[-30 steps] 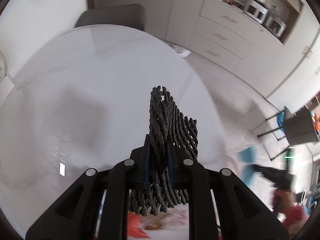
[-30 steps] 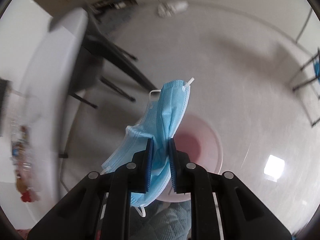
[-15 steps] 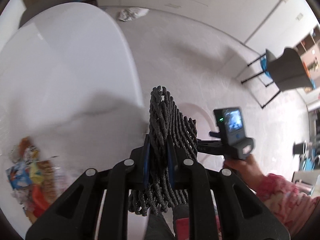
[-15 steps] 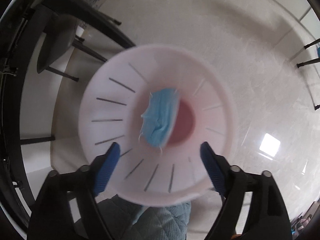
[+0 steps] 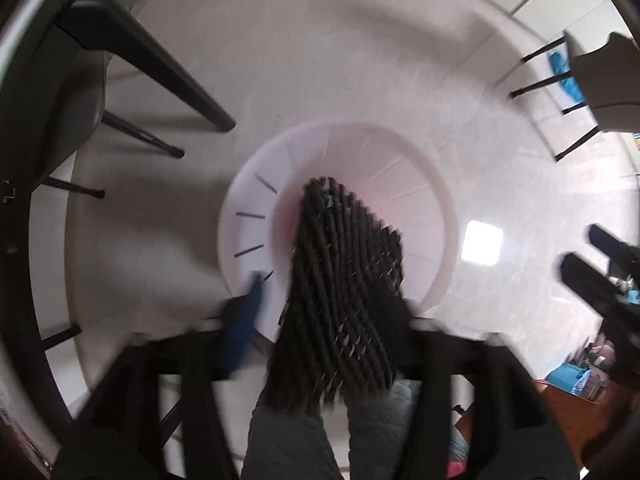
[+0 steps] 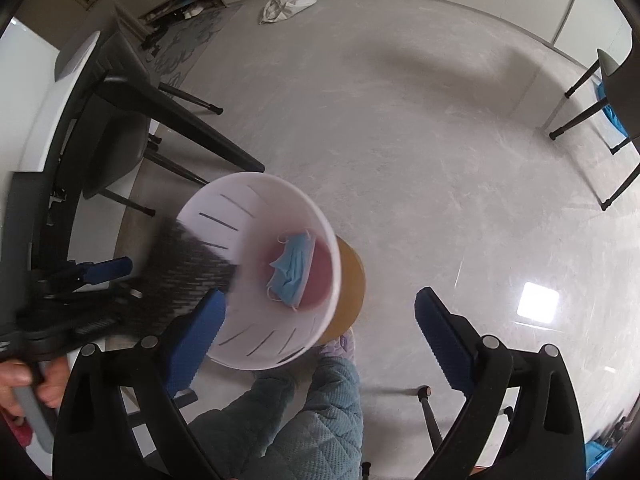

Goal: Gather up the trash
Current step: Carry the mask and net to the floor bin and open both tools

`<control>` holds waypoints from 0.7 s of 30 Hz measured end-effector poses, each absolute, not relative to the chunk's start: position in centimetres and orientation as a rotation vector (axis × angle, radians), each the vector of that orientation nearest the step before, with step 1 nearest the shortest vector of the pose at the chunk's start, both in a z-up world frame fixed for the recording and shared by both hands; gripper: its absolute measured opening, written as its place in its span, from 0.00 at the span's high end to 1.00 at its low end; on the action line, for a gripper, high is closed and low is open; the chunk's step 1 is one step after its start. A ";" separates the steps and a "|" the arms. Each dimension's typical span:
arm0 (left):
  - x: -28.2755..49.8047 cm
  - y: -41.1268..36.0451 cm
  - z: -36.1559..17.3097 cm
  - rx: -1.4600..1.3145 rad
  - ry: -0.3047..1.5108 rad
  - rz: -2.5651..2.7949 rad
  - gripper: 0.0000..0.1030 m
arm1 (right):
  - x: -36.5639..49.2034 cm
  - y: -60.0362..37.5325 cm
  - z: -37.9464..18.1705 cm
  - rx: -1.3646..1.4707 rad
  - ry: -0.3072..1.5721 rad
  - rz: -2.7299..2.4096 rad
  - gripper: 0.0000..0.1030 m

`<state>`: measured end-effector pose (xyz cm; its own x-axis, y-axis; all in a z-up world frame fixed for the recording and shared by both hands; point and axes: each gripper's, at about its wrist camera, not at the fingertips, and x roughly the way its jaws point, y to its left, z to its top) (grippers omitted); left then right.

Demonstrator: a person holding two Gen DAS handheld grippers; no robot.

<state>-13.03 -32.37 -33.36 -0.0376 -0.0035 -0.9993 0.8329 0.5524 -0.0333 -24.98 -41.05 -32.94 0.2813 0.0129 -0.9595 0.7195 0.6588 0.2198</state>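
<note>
A white slotted bin stands on the floor with a blue face mask lying on its pink bottom. My right gripper hangs above it, its jaws opening wide with nothing between them. A black foam net sits over the bin between the blurred jaws of my left gripper, which are opening and no longer press on it. The right wrist view shows the net at the bin's left rim, beside the left gripper and a person's hand.
Dark table legs and a grey chair stand left of the bin. Another chair is at the far right. A white bag lies on the pale floor. A person's quilted trouser leg is just below the bin.
The right gripper opened and dropped the mask into the bin. The left gripper swung from over the table down to the bin, then spread its jaws off the net.
</note>
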 end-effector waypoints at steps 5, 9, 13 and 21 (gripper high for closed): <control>-13.1 -31.6 -33.1 0.775 1.456 -0.760 0.30 | -24.7 -41.3 -33.4 0.743 1.223 -0.528 0.08; -13.0 -30.3 -29.9 0.722 1.442 -0.773 0.30 | -24.8 -41.6 -31.5 0.716 1.208 -0.512 0.08; -13.2 -29.9 -25.1 0.628 1.364 -0.800 0.26 | -23.0 -40.9 -27.3 0.638 1.155 -0.469 0.08; -11.9 -22.1 -10.4 0.446 1.091 -0.714 0.08 | -16.4 -36.2 -15.1 0.373 0.996 -0.262 0.02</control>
<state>-11.92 -22.08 -10.40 0.2765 -0.3013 -0.9126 0.7156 0.6983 -0.0138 -16.44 -36.19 -15.13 0.5205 -0.0449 -0.8527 0.3806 0.9061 0.1846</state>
